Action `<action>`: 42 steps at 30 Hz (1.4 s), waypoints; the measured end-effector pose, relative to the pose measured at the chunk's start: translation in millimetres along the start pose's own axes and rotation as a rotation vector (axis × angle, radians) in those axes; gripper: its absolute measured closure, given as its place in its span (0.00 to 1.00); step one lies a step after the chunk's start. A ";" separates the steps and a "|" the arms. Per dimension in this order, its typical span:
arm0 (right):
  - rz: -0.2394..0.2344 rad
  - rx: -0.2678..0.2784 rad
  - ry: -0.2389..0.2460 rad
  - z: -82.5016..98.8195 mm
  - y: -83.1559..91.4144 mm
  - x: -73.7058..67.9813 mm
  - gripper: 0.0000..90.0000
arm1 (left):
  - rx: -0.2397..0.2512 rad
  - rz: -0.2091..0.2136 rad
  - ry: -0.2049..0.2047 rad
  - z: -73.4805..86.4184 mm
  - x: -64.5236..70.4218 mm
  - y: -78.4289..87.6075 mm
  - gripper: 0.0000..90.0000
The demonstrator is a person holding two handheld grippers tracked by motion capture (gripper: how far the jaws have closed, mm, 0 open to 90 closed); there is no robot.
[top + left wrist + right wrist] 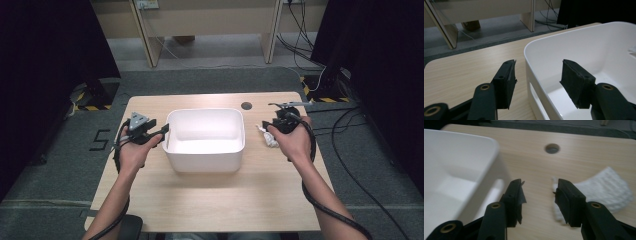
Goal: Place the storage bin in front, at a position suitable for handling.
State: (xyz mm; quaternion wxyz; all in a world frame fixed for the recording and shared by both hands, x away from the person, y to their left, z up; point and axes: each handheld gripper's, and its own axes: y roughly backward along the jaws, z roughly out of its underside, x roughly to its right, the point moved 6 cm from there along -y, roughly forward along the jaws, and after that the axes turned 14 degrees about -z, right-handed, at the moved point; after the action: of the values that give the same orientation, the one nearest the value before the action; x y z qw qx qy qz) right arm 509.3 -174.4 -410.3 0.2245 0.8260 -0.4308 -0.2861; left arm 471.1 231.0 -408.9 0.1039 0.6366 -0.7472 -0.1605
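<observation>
Care suits the pick: right gripper (539,195), jaws apart, should settle squarely over the white cloth (606,192) near the table's (210,200) right edge, while left gripper (537,82), jaws apart astride the white bin's (599,50) wall, steadies it.

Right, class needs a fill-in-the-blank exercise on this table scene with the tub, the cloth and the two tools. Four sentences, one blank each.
1. The white plastic tub stands on a ______ table.
2. The left tool has its jaws astride the tub's ______, pads apart from it.
3. The white knitted cloth lies ______ the tub, on the table.
4. The right tool is ______, gripping nothing.

Missing words: wooden; wall; outside; open
</observation>
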 end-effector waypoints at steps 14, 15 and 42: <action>0.177 -0.063 -0.147 23.4 -68.7 93.0 0.51 | 0.028 0.037 0.046 22.7 -7.3 62.1 0.49; 0.198 -0.064 -0.148 22.3 -72.9 97.4 0.51 | 0.026 0.035 0.050 26.4 -8.9 63.4 0.49; 0.163 -0.113 -0.157 52.8 -92.4 109.7 0.85 | 0.028 0.034 0.056 32.0 -8.3 68.4 0.51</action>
State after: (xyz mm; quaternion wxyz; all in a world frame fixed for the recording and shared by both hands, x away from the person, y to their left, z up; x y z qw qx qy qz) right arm 579.0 -224.3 -536.8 0.2586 0.7493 -0.4960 -0.3545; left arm 398.2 252.0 -412.7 0.1187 0.6296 -0.7567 -0.1301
